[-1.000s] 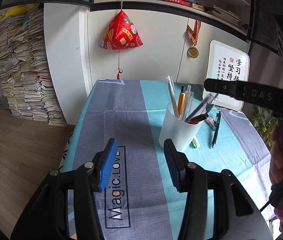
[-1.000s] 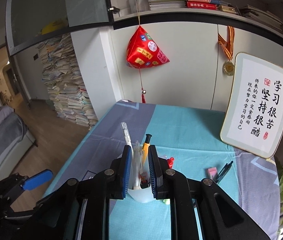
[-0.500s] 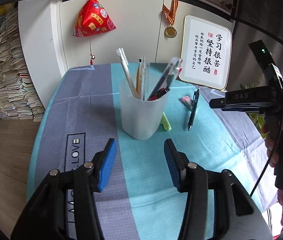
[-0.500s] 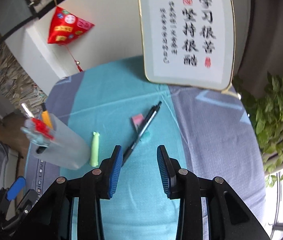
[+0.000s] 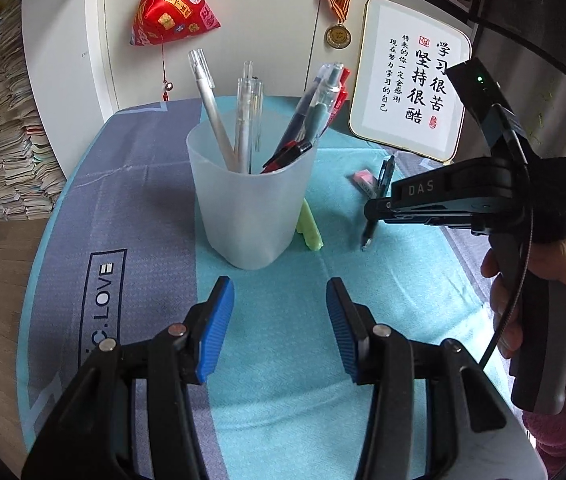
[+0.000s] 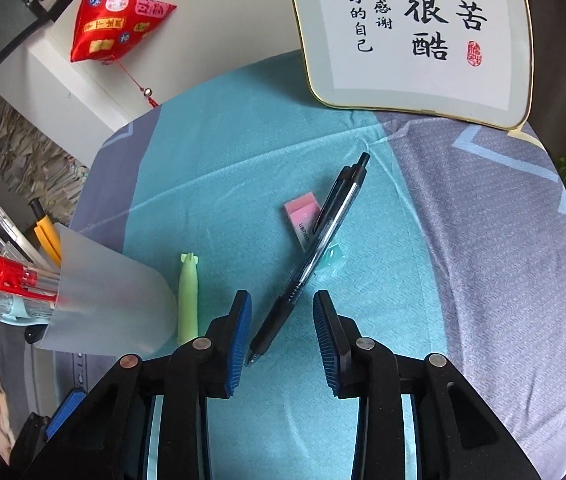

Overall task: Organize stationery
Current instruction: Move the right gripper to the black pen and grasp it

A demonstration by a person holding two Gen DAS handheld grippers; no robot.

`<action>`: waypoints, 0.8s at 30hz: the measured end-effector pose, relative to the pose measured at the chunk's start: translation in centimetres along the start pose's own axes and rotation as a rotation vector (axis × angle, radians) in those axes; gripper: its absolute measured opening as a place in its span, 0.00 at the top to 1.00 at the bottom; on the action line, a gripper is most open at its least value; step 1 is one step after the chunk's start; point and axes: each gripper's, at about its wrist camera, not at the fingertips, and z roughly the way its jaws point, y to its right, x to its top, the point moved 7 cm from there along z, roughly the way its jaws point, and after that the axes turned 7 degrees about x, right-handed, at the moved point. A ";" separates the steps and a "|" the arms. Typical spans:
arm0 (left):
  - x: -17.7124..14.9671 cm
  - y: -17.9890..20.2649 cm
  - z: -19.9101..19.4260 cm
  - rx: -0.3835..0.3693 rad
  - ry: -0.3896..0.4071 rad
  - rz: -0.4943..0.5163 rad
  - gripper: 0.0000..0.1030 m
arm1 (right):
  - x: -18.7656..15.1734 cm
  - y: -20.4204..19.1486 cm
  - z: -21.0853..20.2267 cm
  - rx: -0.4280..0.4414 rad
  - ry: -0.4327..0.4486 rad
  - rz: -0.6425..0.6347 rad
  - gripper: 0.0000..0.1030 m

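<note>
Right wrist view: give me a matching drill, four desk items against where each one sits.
Items:
1. black pen
2. pink eraser
3. green highlighter
4. red pens

Places:
A. inside the frosted cup
B. flat on the cloth right beside the cup
C. tip end between the right gripper fingers
D. on the cloth beside the black pen's clip end

Pairs: 1-C, 2-D, 3-B, 4-A

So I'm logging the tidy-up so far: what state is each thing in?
Pen cup: upright, holding pens.
Black pen: lying loose, tip between the jaws.
Green pen: lying beside the cup.
Pink eraser: lying flat.
Right gripper: open, closing.
Left gripper: open, empty.
</note>
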 end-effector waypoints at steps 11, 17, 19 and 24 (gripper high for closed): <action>-0.2 1.1 1.0 -0.024 -0.026 0.007 0.56 | -2.9 0.2 -3.0 0.015 -0.052 -0.120 0.99; -0.3 2.7 0.7 -0.038 -0.021 0.029 0.56 | -1.0 0.8 -3.0 0.048 -0.017 -0.013 0.98; -0.5 2.5 0.6 -0.031 -0.023 0.035 0.56 | -0.4 -0.1 -1.8 0.070 -0.040 -0.003 0.97; -0.9 1.3 0.3 0.001 -0.021 0.037 0.56 | 0.7 -2.4 1.0 0.056 -0.072 -0.045 0.95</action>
